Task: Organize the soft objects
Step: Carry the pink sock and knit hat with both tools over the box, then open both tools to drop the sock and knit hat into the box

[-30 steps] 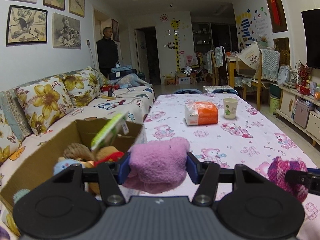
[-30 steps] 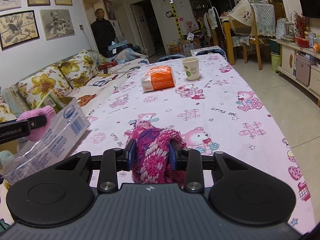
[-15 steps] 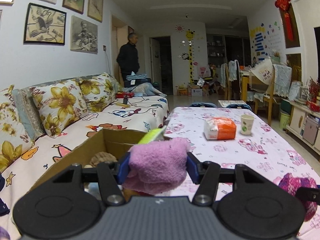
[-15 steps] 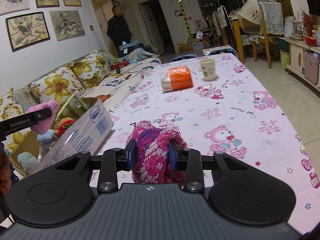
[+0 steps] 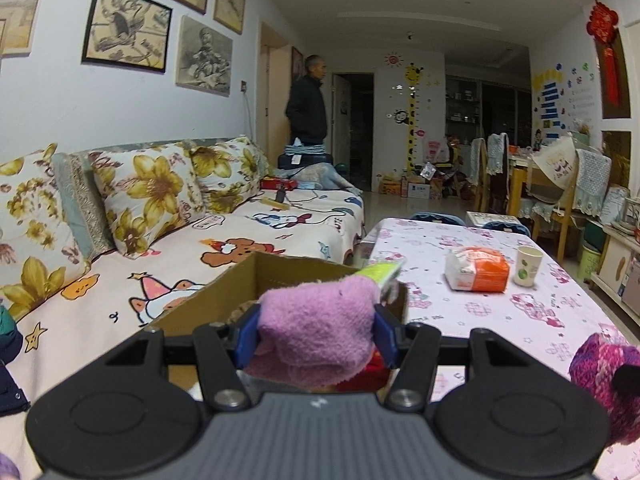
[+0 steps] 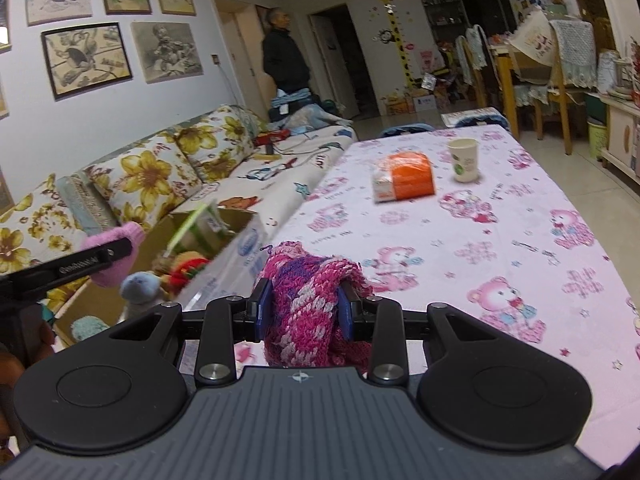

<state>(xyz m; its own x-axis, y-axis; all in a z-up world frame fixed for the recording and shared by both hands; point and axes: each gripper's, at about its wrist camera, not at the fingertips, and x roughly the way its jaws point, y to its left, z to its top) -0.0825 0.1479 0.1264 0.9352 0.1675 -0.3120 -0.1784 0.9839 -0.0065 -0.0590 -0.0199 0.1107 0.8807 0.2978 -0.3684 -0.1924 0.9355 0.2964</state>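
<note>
Left gripper [image 5: 316, 334] clamps a lilac fleece sock [image 5: 320, 332] above the cardboard box [image 5: 224, 300], right gripper [image 6: 304, 310] pinches a pink knit piece [image 6: 308, 300] over the table [image 6: 520, 248].

The left gripper [image 5: 317, 330], a black two-finger tool with blue pads [image 5: 245, 338], is clamped on a fluffy lilac fabric bundle [image 5: 316, 326] that bulges out between its jaws and is carried clear of any surface. The right gripper [image 6: 305, 311], of the same black build, pinches a pink-and-purple knitted woollen piece [image 6: 310, 312] between narrower-set blue pads [image 6: 264, 308]. Both point forward and slightly downward, side by side.
</note>
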